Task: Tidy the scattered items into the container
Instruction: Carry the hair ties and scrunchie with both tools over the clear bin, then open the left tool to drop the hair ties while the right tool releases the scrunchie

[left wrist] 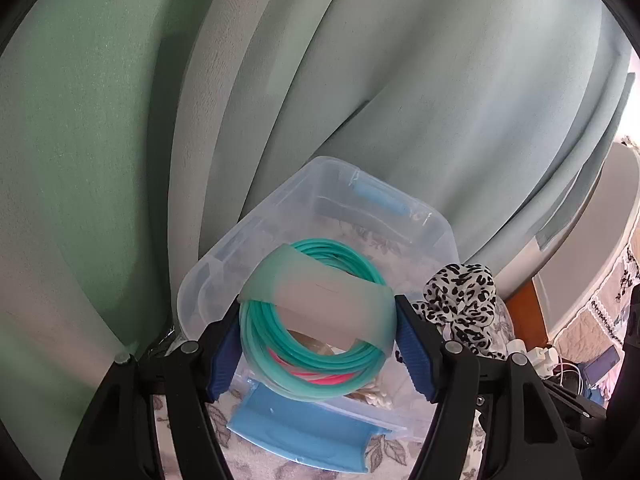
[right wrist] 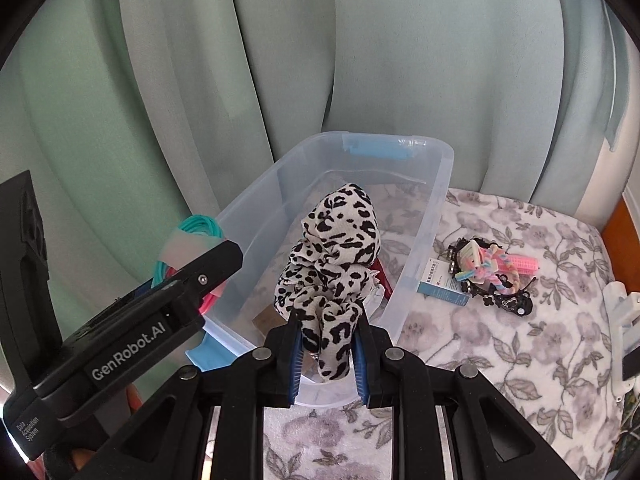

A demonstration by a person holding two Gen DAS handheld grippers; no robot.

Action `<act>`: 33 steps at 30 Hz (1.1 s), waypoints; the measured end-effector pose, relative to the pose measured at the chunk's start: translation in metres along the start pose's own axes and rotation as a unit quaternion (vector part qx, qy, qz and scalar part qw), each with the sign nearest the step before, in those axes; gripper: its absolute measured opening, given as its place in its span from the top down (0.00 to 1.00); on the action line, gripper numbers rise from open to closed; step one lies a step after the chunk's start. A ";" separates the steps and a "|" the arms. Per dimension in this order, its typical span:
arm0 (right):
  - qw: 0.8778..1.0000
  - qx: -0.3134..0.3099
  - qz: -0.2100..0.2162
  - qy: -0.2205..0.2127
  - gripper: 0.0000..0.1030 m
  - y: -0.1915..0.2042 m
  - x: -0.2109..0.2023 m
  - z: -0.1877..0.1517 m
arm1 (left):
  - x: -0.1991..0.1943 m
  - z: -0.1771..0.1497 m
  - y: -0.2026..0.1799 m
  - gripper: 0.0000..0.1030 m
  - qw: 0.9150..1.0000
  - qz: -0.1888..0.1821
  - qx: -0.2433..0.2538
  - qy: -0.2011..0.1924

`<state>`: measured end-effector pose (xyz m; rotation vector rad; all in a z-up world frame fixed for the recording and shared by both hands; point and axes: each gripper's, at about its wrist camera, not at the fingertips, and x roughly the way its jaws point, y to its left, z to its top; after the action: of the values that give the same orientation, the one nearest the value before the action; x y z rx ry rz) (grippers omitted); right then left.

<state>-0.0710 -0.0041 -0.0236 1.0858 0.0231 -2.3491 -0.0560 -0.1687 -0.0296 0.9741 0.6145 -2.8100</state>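
over the clear bin [right wrist: 424, 216] on the floral bed: left hand-held gripper [left wrist: 320, 344], tilting downward, is pinching a teal cord coil [left wrist: 316, 376]; right hand-held gripper [right wrist: 326, 354], also tilting downward, is clamping a leopard-print scrunchie [right wrist: 332, 256].

A clear plastic box [right wrist: 424, 216] with blue handles sits open on the flowery bed, close to the curtain side. A coil of teal cord [left wrist: 316, 324] and a spotted scarf [right wrist: 332, 264] hang just over it. Small hair things [right wrist: 492, 276] lie beside it.
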 end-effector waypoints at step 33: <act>0.999 -0.024 0.031 0.022 0.57 0.008 0.030 -0.007 | 0.025 -0.004 -0.006 0.30 0.999 0.013 0.027 0.019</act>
<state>-0.0777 -0.0228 -0.0478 1.0992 0.0602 -2.2590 -0.0748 -0.1605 -0.0452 1.0408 0.5280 -2.8044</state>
